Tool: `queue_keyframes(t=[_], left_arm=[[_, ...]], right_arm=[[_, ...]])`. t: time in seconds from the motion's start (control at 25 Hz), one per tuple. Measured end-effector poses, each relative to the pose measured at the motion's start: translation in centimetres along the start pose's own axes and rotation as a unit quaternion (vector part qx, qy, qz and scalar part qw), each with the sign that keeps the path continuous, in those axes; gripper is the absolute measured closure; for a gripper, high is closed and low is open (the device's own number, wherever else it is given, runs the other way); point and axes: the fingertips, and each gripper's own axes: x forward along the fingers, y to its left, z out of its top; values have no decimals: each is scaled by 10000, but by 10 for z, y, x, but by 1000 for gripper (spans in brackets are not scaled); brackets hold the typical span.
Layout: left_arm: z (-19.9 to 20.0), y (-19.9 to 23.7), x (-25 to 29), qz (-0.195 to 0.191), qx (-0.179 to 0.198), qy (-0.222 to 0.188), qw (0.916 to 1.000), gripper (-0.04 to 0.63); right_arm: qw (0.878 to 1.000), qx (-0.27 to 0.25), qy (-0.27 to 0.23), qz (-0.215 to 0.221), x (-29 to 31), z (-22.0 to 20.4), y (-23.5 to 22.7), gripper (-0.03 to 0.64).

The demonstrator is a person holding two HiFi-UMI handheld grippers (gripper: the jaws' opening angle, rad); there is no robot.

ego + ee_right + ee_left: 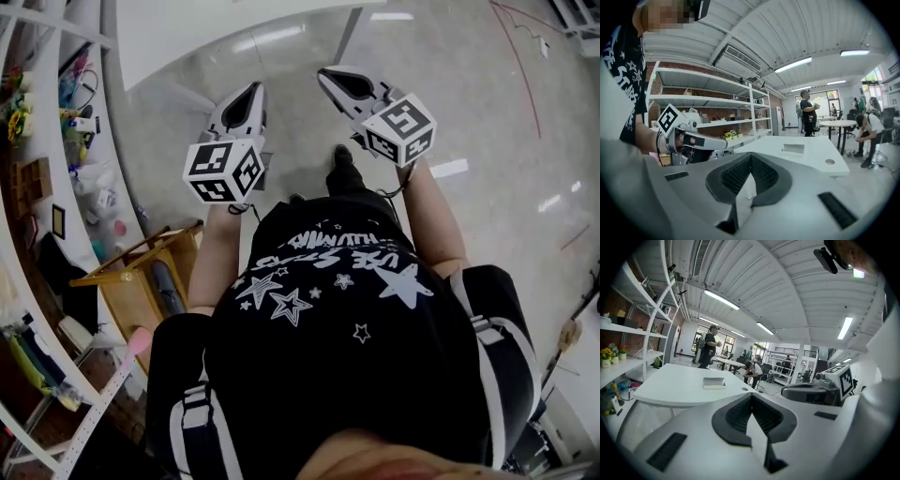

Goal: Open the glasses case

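We see left hand-held gripper [751, 395], right hand-held gripper [751, 158] clenched, empty. Ahead on surface [670, 380], glasses case [714, 382]: left's 11 o'clock, right's 1 o'clock.

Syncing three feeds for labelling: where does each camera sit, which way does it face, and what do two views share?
Head view: on the person's head, facing steeply down; shows star-print shirt, forearms, left gripper and right gripper.
Left gripper view: rides that gripper, facing along its shut jaws toward a white table bearing a pale case; right gripper at right.
Right gripper view: rides that gripper, facing along its shut jaws toward the table; left gripper and a forearm at left.
Shared: both gripper views show table and case.
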Motion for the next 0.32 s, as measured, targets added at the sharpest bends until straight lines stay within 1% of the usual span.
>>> queue_keyframes(t=[0.12,0.32], left_arm=[[0,-5,-11,-109,33,-45,9999,583],[-2,-12,-29,-126,86,-75,9999,583]], right_arm=[[9999,-124,-10,-70,-6,3,13,609],[9995,-297,38,-119,-15,2,34,609]])
